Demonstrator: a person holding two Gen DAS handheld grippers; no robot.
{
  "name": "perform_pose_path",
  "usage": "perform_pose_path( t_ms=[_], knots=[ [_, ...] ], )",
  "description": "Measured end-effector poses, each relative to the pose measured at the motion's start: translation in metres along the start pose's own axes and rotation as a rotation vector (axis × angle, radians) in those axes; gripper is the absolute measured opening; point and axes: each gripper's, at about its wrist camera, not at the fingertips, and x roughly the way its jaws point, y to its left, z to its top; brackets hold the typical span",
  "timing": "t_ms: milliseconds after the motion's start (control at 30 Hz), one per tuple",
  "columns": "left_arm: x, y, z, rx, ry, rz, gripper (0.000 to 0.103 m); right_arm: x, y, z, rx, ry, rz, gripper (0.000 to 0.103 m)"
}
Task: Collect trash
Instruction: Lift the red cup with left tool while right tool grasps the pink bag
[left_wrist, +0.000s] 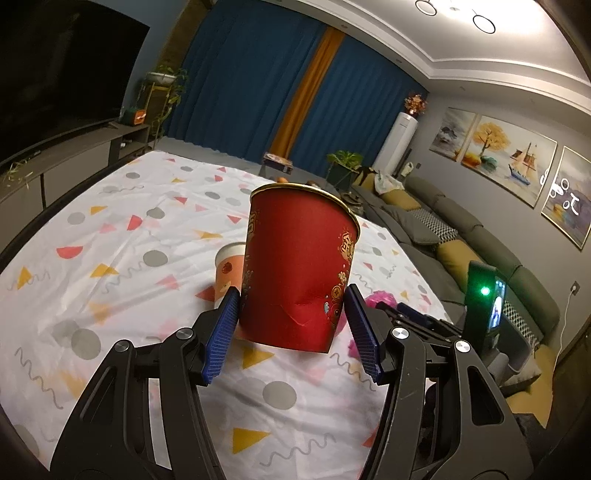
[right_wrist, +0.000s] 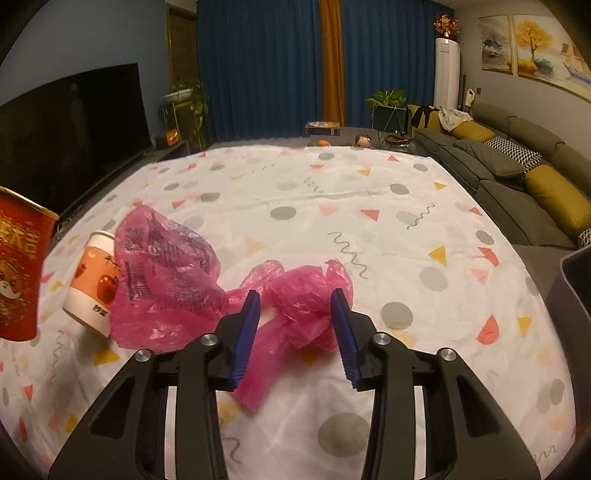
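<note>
Here, the left gripper clamps a red paper cup low on its dented wall and holds it upright above the patterned tablecloth; what is inside cannot be seen. The right gripper has its blue pads either side of a crumpled pink plastic bag lying on the cloth, neither pad clearly pressing on it. Beyond, a small white cup printed with apples leans against the bag's wide end. Farther off, a grey sofa holds yellow cushions.
</note>
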Motion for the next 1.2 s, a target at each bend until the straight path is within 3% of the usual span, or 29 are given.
perform_pose_path(
  t_ms=[367,767,1200],
  knots=[
    [-0.002,-0.003,-0.002,-0.001,0.005,0.003,0.057,0.0,-0.004,-0.004,-0.012,-0.004,0.002,0.02],
    [-0.002,-0.02,-0.007,0.03,0.002,-0.008,0.057,-0.06,-0.018,-0.015,0.009,-0.112,0.019,0.02],
    [-0.005,-0.069,-0.022,0.092,0.019,-0.068,0.057,-0.121,-0.051,-0.031,0.042,-0.194,-0.019,0.02]
  ],
)
